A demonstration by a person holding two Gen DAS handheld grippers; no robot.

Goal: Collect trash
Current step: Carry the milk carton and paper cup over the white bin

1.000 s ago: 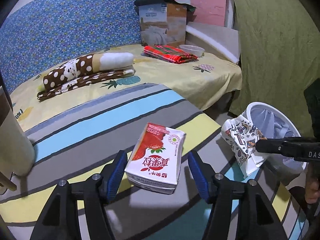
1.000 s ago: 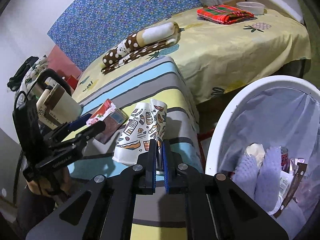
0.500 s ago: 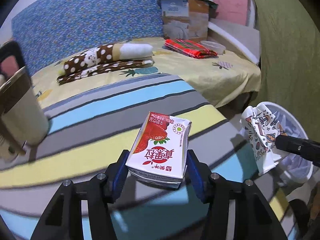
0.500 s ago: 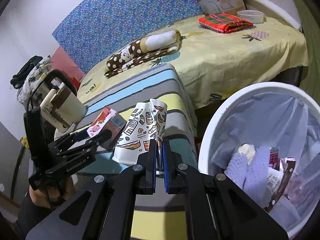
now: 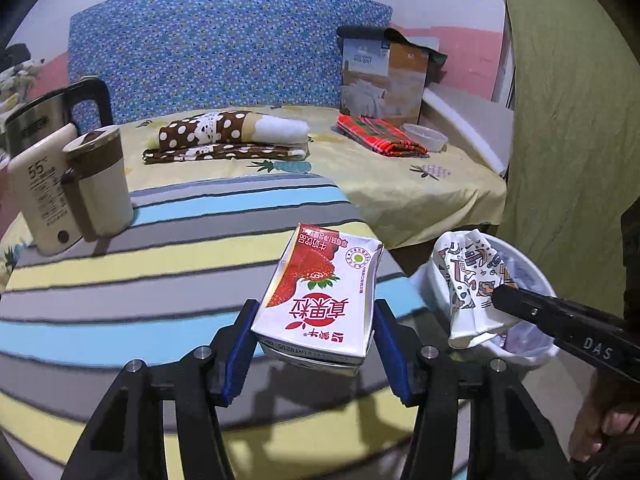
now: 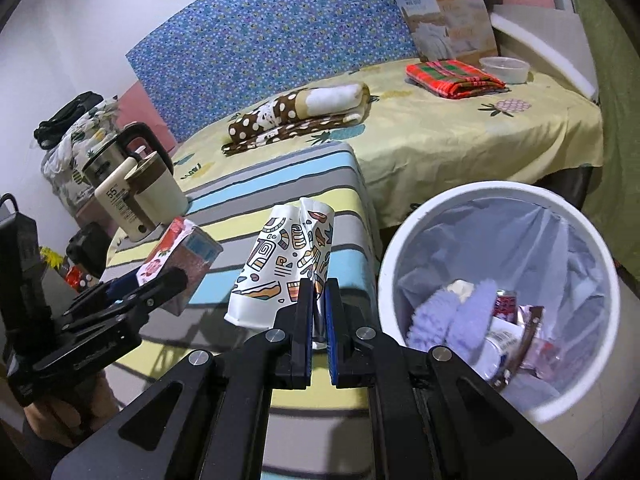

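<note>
My left gripper (image 5: pixel 312 344) is shut on a red and white strawberry milk carton (image 5: pixel 320 300) and holds it above the striped table (image 5: pixel 120 280). The carton also shows in the right wrist view (image 6: pixel 176 256). My right gripper (image 6: pixel 318 308) is shut on a crushed patterned paper cup (image 6: pixel 284 268) and holds it beside the rim of the white trash bin (image 6: pixel 400 248). In the left wrist view the cup (image 5: pixel 472 280) hangs at the near rim of the bin (image 5: pixel 532 264). The bin holds several pieces of trash.
A cream mug with a brown lid (image 5: pixel 92 184) and a steel kettle (image 5: pixel 36 120) stand at the table's far left. Behind is a bed with a folded polka-dot blanket (image 5: pixel 232 140), a red plaid cloth (image 5: pixel 380 140), a plastic container (image 5: pixel 424 142) and a cardboard box (image 5: pixel 384 76).
My left gripper closed on the milk carton and lifted it off the table. My right gripper kept hold of the cup and shifted slightly near the bin.
</note>
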